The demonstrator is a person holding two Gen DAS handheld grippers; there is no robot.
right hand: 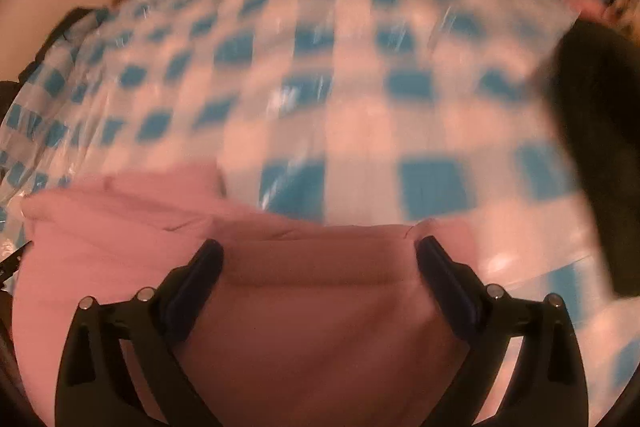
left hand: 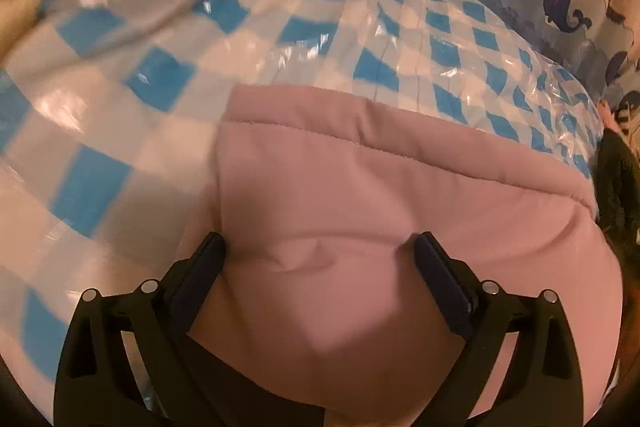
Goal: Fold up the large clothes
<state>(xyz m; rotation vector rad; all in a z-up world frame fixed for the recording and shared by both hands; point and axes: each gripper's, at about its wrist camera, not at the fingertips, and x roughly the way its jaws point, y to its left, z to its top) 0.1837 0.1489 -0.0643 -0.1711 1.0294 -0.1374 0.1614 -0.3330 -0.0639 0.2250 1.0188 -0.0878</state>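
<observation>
My left gripper and right gripper both stand with jaws spread wide, pinching nothing, over the folded pink garment, which lies flat on the blue-and-white checked plastic cover of the desk, a dark object at the right

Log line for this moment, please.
left tongs open over pink garment | right tongs open over it | checked cloth beneath

Matt pink cloth garment; glossy plastic tablecloth.
</observation>
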